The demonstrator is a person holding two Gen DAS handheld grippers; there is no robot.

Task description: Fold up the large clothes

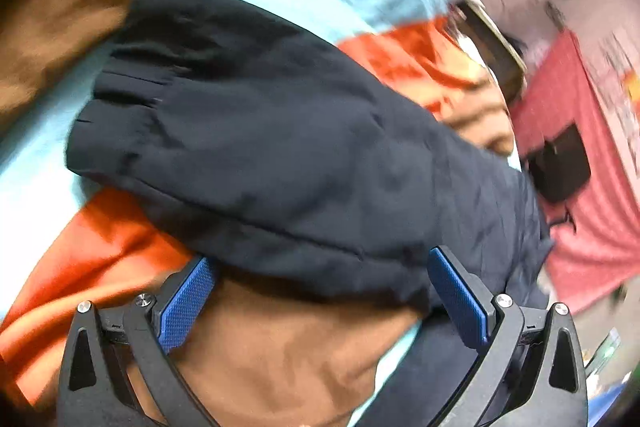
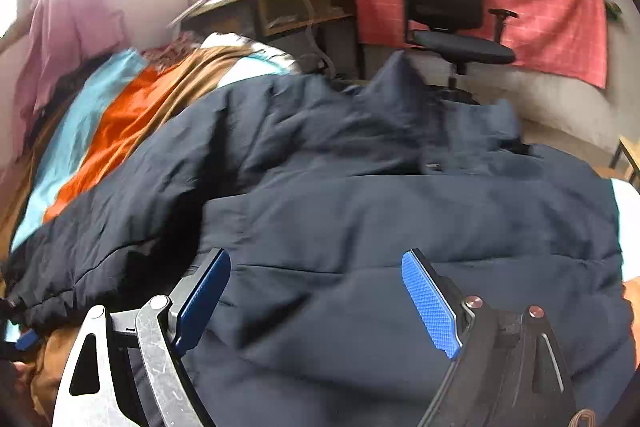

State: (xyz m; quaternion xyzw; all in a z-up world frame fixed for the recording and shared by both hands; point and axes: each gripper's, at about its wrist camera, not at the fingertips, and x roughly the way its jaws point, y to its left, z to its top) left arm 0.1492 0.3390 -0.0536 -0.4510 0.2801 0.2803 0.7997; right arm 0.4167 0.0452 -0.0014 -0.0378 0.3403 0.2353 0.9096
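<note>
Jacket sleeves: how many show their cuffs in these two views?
2. One sleeve lies across the striped blanket ahead of the left gripper; the other trails left of the right gripper.

Dark navy puffer jacket (image 2: pixel 360 207), rumpled, spread flat

Bed covered by a striped blanket (image 2: pixel 120 123) in light blue, orange and brown bands. A dark navy padded jacket (image 2: pixel 360 195) lies spread directly on the blanket, one sleeve (image 1: pixel 248 131) extended across the stripes.
</note>
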